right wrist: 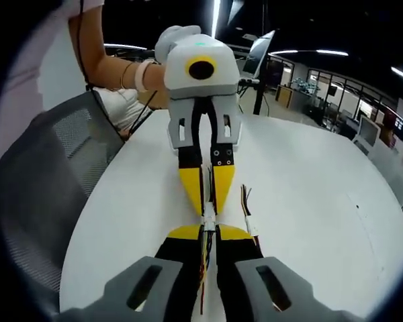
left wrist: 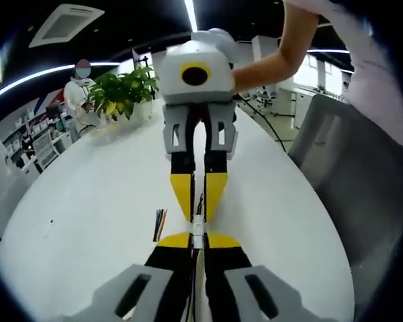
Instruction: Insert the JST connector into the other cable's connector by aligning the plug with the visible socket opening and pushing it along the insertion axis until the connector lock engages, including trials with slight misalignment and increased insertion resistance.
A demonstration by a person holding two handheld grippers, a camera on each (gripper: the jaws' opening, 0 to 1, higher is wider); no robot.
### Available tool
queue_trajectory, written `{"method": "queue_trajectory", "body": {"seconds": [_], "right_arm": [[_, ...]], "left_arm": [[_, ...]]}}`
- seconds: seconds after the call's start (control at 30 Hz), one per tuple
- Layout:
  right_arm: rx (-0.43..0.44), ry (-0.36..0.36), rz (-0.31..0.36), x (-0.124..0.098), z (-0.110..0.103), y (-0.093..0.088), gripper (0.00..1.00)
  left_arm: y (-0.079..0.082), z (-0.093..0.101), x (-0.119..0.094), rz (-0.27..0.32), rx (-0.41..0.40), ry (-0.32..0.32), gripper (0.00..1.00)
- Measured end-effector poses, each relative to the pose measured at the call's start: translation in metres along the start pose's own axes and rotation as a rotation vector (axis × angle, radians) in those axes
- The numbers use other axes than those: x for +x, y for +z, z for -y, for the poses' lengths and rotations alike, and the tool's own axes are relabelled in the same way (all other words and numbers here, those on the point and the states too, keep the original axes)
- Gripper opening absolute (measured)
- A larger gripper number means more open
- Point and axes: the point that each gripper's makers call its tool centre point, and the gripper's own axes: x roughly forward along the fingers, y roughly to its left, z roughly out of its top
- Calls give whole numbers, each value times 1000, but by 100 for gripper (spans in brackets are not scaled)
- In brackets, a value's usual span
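White surface (left wrist: 87, 201) ran through both views, with a potted plant (left wrist: 124, 90) at upper left of the left gripper view. Both hand-held grippers met tip to tip mid-frame: left hand-held gripper (left wrist: 198, 239) and right hand-held gripper (right wrist: 209, 233) each pinched tight on a cable, the white JST connector (left wrist: 198, 227) sitting right between them. Spare wires (left wrist: 159, 225) lay just beside it.

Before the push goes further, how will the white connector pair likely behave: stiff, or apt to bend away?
The white connector pair looks like small hard plastic, so probably stiff and light. The thin wires behind it look floppy. Both grippers, left and right, clamp close, which probably limits buckling.
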Motion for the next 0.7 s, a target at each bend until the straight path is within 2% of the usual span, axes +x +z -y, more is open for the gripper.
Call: {"method": "queue_trajectory", "body": {"seconds": [0.27, 0.7], "right_arm": [[19, 6, 41, -4, 6, 0, 3], [15, -5, 47, -1, 11, 1, 2]], "left_arm": [[4, -1, -1, 27, -30, 2, 0], [14, -3, -1, 27, 24, 8, 0]]}}
